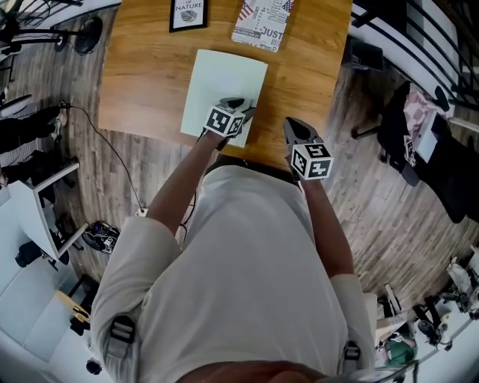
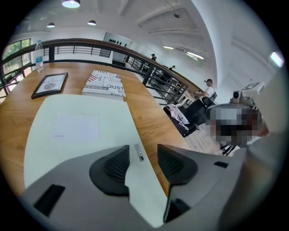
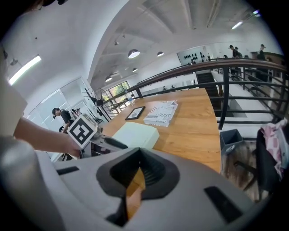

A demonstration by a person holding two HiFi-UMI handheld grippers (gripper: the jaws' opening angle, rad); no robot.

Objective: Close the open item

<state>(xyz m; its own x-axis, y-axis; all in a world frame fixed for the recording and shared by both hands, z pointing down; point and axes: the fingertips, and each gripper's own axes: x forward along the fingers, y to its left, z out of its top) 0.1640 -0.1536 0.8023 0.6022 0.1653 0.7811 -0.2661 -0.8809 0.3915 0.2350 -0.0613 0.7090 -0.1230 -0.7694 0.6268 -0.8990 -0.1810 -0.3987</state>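
Note:
A flat pale green closed case (image 1: 221, 86) lies on the wooden table (image 1: 142, 75), near its front edge. My left gripper (image 1: 238, 105) hovers over the case's near right corner. In the left gripper view its jaws stand open (image 2: 139, 160), with the case's right edge (image 2: 76, 131) and a small metal tag (image 2: 138, 152) showing between the pads, which do not press on it. My right gripper (image 1: 293, 126) is at the table's front edge, to the right of the case. Its jaws (image 3: 139, 155) are shut with nothing in them. The right gripper view also shows the case (image 3: 135, 134).
A framed picture (image 1: 187, 13) and a printed magazine (image 1: 260, 22) lie at the table's far side. A water bottle (image 2: 39, 55) stands at the far left corner. A black railing (image 3: 216, 67) runs along the right, with a chair draped in clothes (image 1: 419, 135) beyond.

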